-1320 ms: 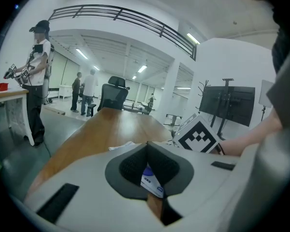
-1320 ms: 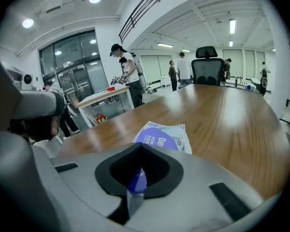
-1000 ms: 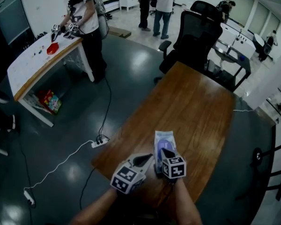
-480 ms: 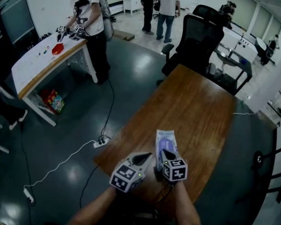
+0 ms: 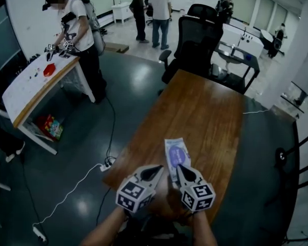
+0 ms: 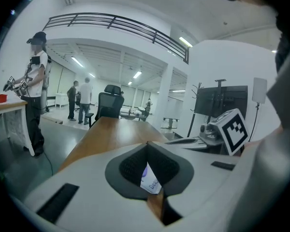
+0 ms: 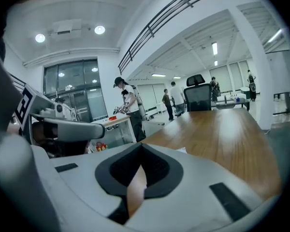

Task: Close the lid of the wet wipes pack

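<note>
Right, I have the pale soft plastic wet wipes pack with the purple oval lid patch (image 5: 175,151) lying flat on the long brown wooden table (image 5: 208,109), near its close end. Both tools hover just short of it. The left gripper (image 5: 160,168) has its jaws brought together at the tips with nothing between them; through the slot behind the tips I glimpse the pack's label. The right gripper (image 5: 179,167) is the same, jaws together and empty, bare wood showing through its slot. I cannot tell from here whether the lid stands up or lies down.

My worry is that the pack looks light and the tabletop glossy. A push with a closed tip that comes in low instead of from above could skate the whole pack along the wood. The soft body may also give under pressure, so the lid might never click. And the two tips sit near each other, so they could knock together over that small lid.
</note>
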